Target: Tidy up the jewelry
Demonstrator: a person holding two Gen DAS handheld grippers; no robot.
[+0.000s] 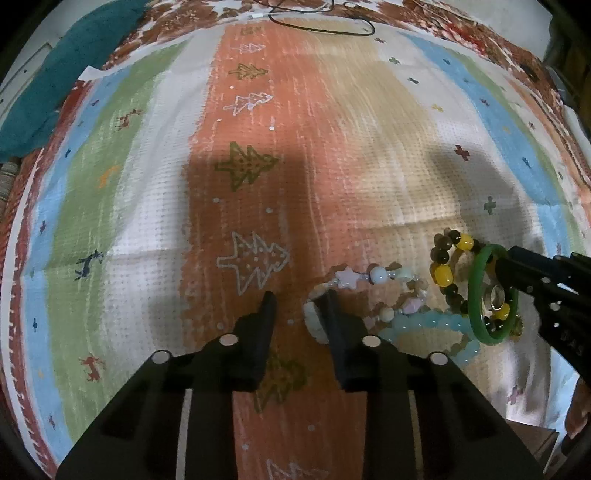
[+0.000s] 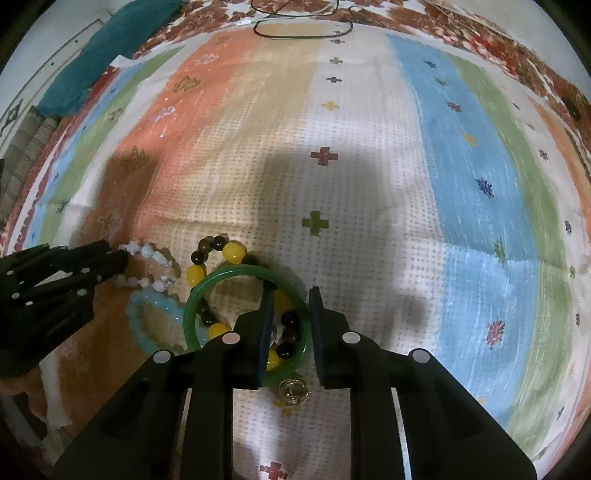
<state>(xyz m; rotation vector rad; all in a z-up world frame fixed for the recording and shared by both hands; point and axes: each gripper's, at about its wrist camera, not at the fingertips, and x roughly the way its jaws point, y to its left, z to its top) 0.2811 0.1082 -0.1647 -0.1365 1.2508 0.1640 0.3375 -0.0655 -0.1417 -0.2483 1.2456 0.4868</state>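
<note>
My left gripper (image 1: 301, 299) points steeply down at the striped cloth (image 1: 332, 129) covering the surface. Jaws partly apart with only bare cloth between them; the right-hand finger's tip sits against the pale star-bead bracelet (image 1: 347, 278), but that bracelet is not between the pads.

My right gripper (image 2: 291, 295) also points down, over the jewelry pile. Jaws narrowly apart and straddling the rim of the green bangle (image 2: 236, 275): the left finger stands inside the ring, the right finger outside it. Cannot tell whether the pads press the rim.

Jewelry sits in one cluster on the cream and orange stripes, toward the near edge of the surface:
- green bangle, lying over the yellow-and-brown bead bracelet (image 2: 232, 253)
- light blue bead bracelet (image 2: 147, 310), touching the bangle on its left
- star-bead bracelet, just beyond the blue one
- small gold ring (image 2: 293, 391), just outside the bangle on the near side

A black cord (image 2: 303, 33) lies at the far edge, a teal cloth (image 2: 103, 48) near the far left corner.
</note>
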